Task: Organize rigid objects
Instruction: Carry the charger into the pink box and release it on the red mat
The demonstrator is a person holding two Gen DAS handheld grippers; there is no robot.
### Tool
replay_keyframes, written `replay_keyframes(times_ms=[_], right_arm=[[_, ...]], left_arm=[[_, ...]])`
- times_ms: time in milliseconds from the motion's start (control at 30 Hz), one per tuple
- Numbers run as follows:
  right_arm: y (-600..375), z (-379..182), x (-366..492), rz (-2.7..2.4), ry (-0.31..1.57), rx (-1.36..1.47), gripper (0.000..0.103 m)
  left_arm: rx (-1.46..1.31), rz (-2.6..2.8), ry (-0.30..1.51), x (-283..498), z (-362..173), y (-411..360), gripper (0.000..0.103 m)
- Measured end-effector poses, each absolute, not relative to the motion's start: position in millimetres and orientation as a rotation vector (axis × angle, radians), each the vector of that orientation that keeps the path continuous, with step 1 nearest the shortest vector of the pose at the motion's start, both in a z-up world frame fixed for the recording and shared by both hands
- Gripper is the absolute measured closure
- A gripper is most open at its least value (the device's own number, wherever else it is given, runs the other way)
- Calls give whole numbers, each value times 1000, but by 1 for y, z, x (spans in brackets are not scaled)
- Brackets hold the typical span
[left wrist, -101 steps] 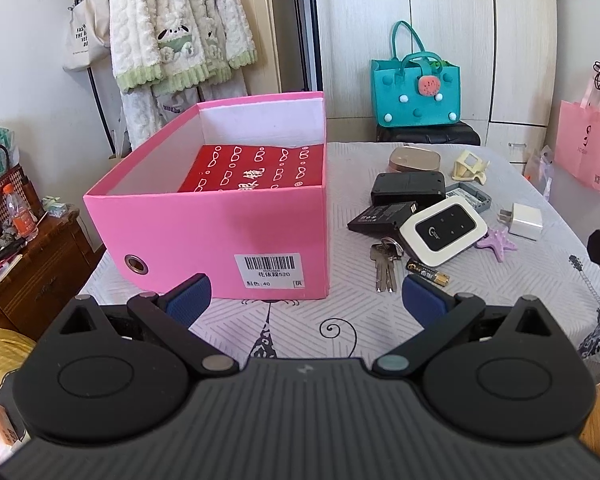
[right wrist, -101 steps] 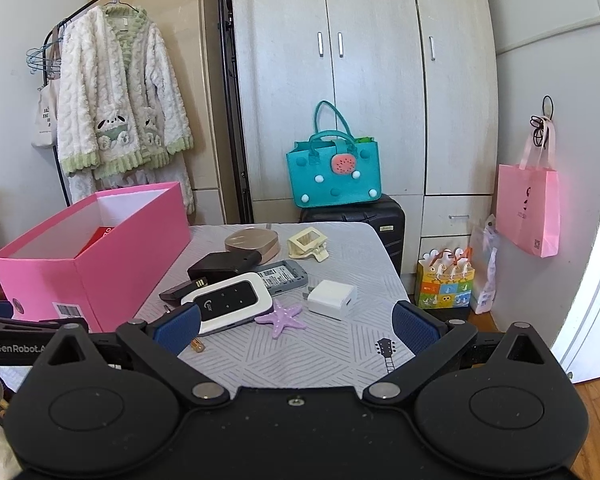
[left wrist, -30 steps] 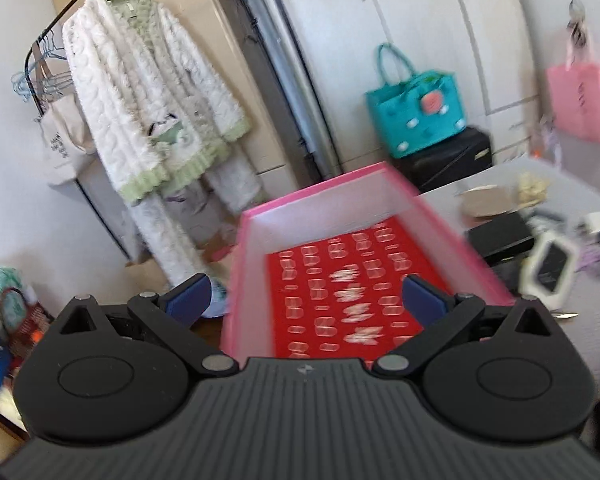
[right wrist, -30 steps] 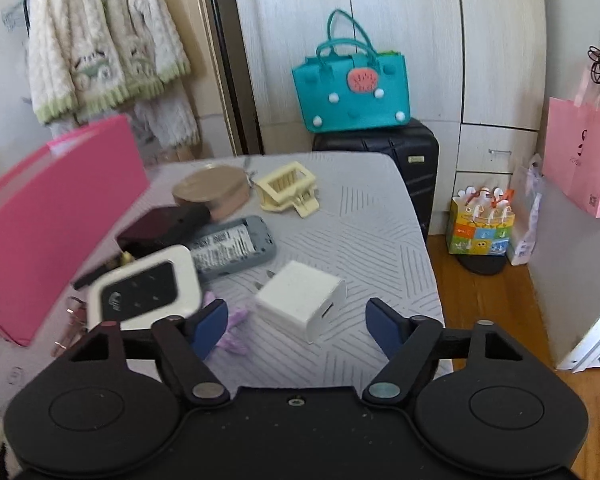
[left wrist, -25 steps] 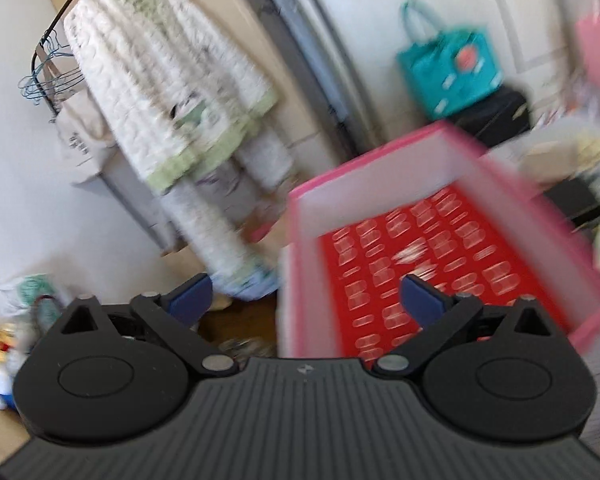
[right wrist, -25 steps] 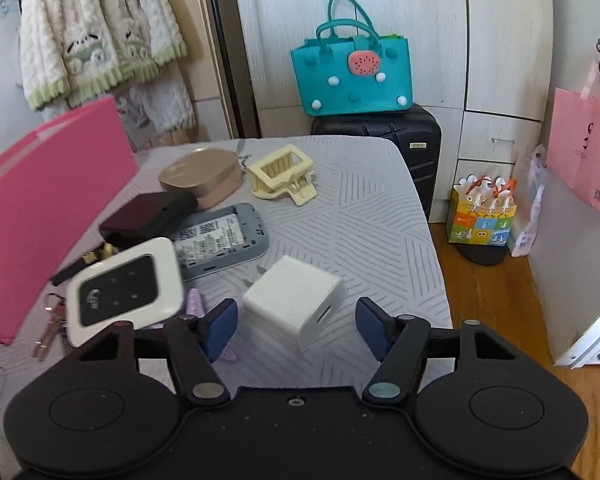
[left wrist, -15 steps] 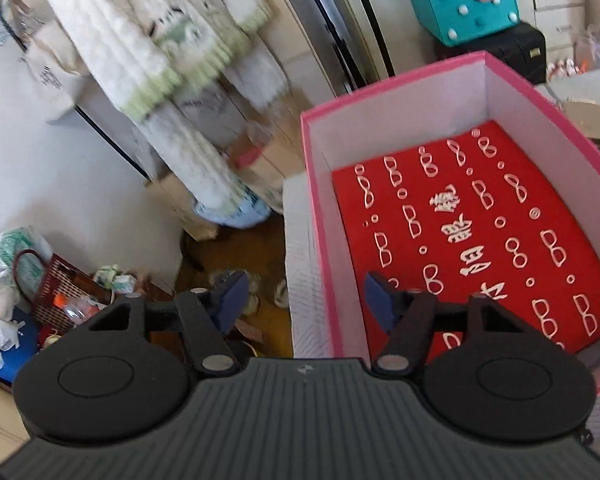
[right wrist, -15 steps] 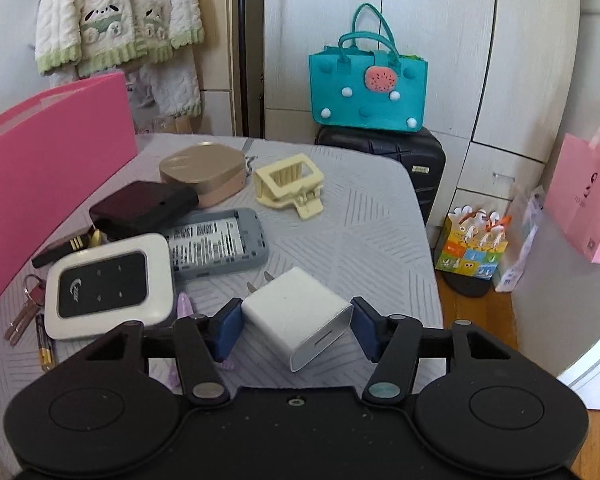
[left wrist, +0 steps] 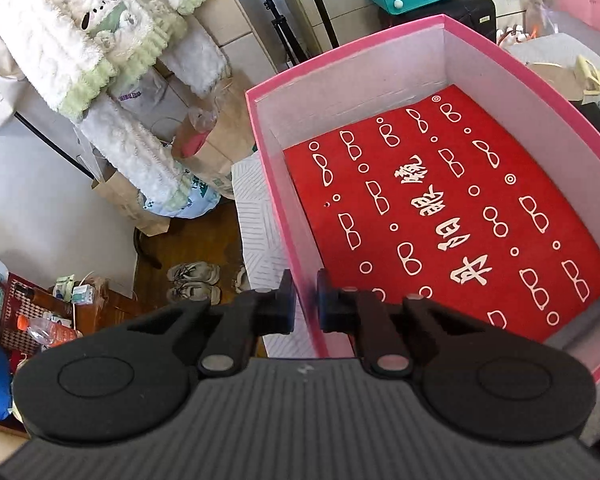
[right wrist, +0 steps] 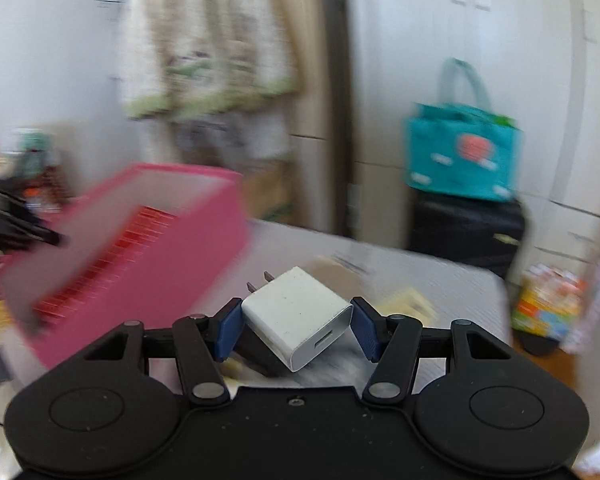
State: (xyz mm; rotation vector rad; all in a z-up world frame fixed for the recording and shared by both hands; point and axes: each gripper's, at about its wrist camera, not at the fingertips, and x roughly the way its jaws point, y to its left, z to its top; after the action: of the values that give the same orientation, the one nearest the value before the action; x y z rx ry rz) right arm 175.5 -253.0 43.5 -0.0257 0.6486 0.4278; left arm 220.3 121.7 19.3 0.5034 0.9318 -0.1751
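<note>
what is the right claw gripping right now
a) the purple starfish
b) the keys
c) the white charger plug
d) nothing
c: in the right wrist view the right claw has its blue pads pressed against both sides of the white charger plug, prongs pointing away, lifted clear of the table.

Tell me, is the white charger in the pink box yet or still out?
Out. The charger is clamped between the right gripper pads, above the table. The box holds only a red sheet.
</note>
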Motion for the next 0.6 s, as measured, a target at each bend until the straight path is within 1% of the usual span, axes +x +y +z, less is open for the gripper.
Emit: replay_keyframes(times_ms=[133, 300, 467, 600], right_arm=[[-210, 68, 195, 624, 666, -41, 40], [-149, 80, 232, 803, 796, -55, 40], [-89, 66, 273, 867, 967, -80, 40], [-43, 43, 304, 842, 1040, -163, 40]], left_arm=[[537, -198, 901, 214, 19, 121, 94], [512, -257, 902, 209, 24, 123, 94], [520, -294, 873, 203, 27, 123, 94], [514, -327, 858, 204, 28, 126, 94]])
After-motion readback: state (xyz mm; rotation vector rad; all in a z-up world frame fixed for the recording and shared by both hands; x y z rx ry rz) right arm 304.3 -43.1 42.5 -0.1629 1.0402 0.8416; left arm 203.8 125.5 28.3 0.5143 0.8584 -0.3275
